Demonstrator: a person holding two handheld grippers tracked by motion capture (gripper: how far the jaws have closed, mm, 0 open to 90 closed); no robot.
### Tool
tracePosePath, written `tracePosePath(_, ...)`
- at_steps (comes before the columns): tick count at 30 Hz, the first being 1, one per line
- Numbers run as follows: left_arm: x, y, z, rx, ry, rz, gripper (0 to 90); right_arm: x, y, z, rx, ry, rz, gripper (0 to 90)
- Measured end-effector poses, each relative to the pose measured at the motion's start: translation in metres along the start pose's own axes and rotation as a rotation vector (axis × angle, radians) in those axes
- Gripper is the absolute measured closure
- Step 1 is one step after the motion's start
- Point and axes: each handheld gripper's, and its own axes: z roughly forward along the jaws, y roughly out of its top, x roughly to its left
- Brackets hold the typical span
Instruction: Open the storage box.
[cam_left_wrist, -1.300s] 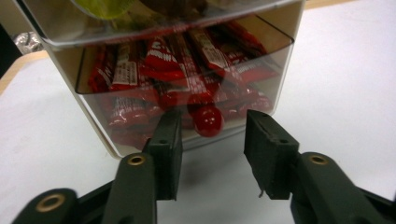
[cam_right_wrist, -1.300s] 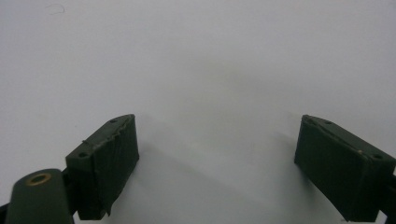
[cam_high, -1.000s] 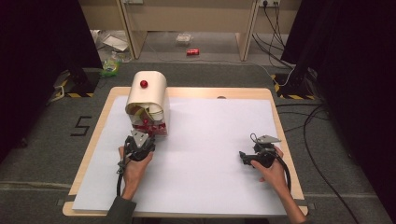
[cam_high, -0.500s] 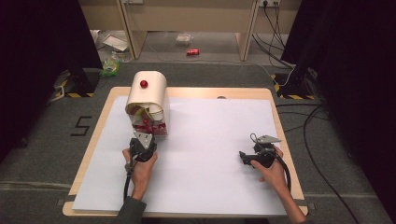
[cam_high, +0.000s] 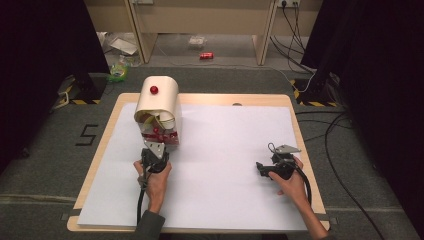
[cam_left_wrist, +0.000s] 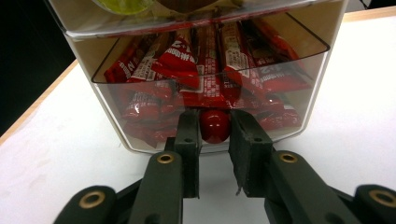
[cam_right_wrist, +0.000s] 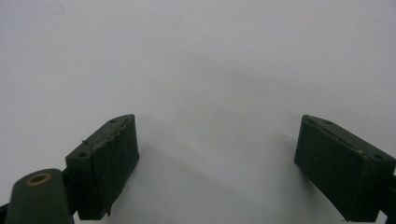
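A wooden table carries a white sheet over nearly all of its top. At the sheet's far left stands a cream box with a rounded top, a red knob on that top, and clear drawers in its front. The lower drawer is packed with red packets; the one above holds something green and something brown. The left gripper sits at the foot of the box, its jaws having just been closing, and now clenched on the lower drawer's red knob, a pad touching it on each side. The right gripper rests well apart at the sheet's right, held in the person's hand, with its jaws spread wide over bare white sheet and nothing between them.
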Motion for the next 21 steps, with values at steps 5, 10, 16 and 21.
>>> tracePosePath(5,0.000,-0.002,0.000,-0.010,-0.001,0.024,73.4,0.000,0.000,0.000,0.000,0.000,0.000,13.7)
tracePosePath(10,0.002,-0.003,-0.002,-0.007,-0.019,0.036,73.3,0.000,0.000,0.000,0.000,0.000,0.000,13.7)
tracePosePath(16,0.006,-0.005,-0.011,0.003,-0.049,0.070,73.3,0.000,0.000,0.000,0.000,0.000,0.000,13.7)
tracePosePath(21,0.008,-0.007,-0.025,-0.019,-0.065,0.099,89.3,0.000,0.000,0.000,0.000,0.000,0.000,13.7)
